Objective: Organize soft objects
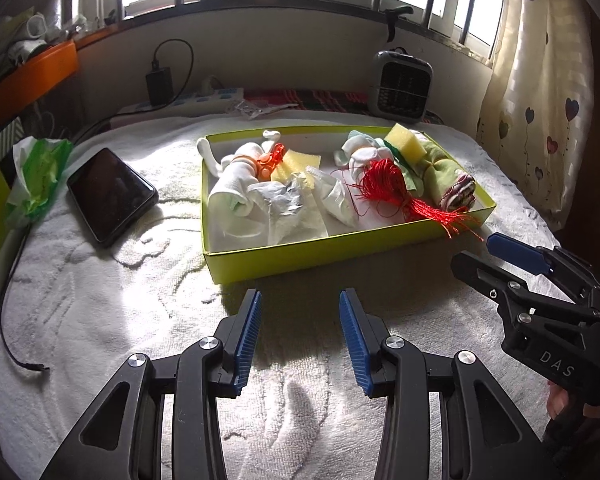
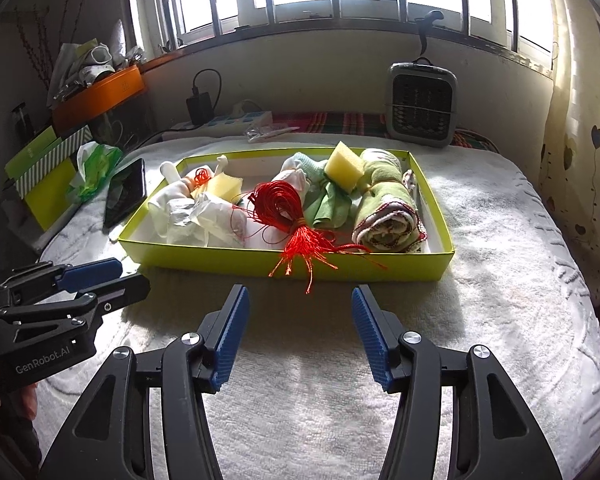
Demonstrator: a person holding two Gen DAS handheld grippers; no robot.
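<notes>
Where the middle of both views is filled, a shallow yellow-green box [image 2: 296, 262] is seen lying on a white towel [image 2: 500, 260], packed with soft things. A red thread bundle [image 2: 278, 204] is laid near the centre, its tassel [image 2: 304, 250] spilling over the near wall. To its right a rolled green cloth [image 2: 384, 204] is set along the right wall, with a yellow sponge [image 2: 342, 166] resting beside its far end. White crumpled cloths [image 2: 188, 212] are piled in the left half, and a second sponge [image 2: 222, 186] is tucked behind them.

No item is held. The left gripper [image 1: 300, 336] is kept at the lower centre of its own view, its blue fingers [image 1: 246, 344] apart over bare towel, just short of the near wall. The right gripper [image 2: 298, 332] is likewise held below the box, fingers [image 2: 370, 340] spread wide and empty, with the tassel hanging just above the gap.

A dark tablet [image 1: 110, 194] is laid left of the box, and a small grey heater [image 2: 422, 106] is stood behind it under the window.
</notes>
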